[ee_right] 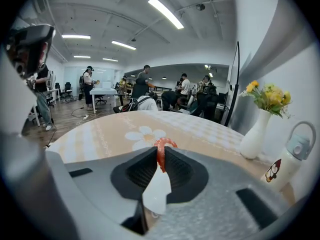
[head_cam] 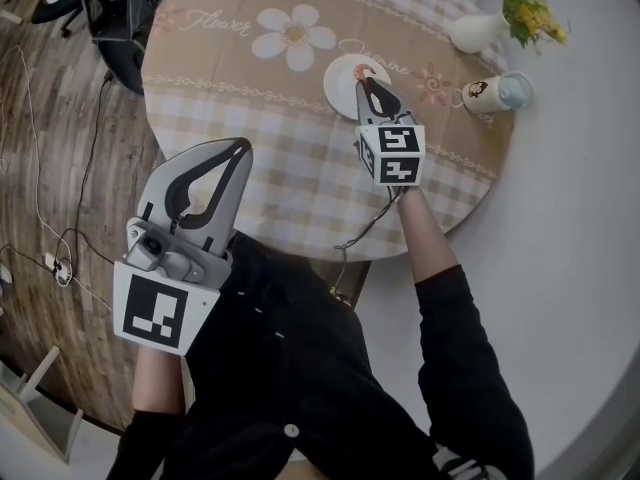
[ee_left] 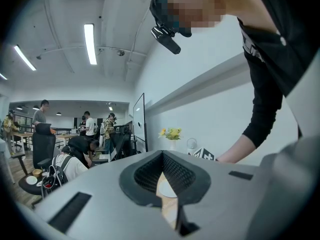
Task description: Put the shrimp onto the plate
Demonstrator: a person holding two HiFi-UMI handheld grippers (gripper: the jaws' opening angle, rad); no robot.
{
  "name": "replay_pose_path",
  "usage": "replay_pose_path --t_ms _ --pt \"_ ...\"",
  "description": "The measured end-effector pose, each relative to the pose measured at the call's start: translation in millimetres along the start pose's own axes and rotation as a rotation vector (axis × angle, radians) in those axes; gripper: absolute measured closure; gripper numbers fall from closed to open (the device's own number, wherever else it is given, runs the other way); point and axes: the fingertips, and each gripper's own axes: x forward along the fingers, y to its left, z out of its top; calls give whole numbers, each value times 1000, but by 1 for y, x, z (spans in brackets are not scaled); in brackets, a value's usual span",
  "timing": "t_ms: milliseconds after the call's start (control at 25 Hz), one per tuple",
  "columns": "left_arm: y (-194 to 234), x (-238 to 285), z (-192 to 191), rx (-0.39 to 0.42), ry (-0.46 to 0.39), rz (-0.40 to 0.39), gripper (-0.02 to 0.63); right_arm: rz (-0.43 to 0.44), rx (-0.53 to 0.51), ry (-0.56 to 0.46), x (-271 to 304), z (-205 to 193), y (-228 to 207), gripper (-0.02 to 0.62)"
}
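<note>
A small red curled shrimp (ee_right: 164, 145) is clamped between the tips of my right gripper (ee_right: 160, 153), which is shut on it. In the head view that gripper (head_cam: 362, 82) hangs over the white plate (head_cam: 340, 78) on the round table, and the shrimp (head_cam: 360, 71) shows at its tip above the plate. The plate (ee_right: 157, 194) shows white through the gap below the jaws. My left gripper (head_cam: 241, 147) is shut with nothing in it, held at the table's near edge, well short of the plate. In its own view its jaws (ee_left: 162, 155) meet.
A beige checked cloth with flower prints covers the table (head_cam: 250, 168). At the far right stand a white vase with yellow flowers (head_cam: 478, 30) and a small bottle (head_cam: 497, 92). Beyond the table are office chairs (head_cam: 110, 18), floor cables and several people.
</note>
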Motion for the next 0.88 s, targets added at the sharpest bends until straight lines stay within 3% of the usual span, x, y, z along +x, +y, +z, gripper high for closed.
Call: replay_pose_path --t_ms 320,880 --pt "0 1 -5 -7 14 9 604 9 -4 118 29 -37 -6 558" --pt "-8 8 -12 -14 39 6 604 91 -42 223 57 -68 5 558"
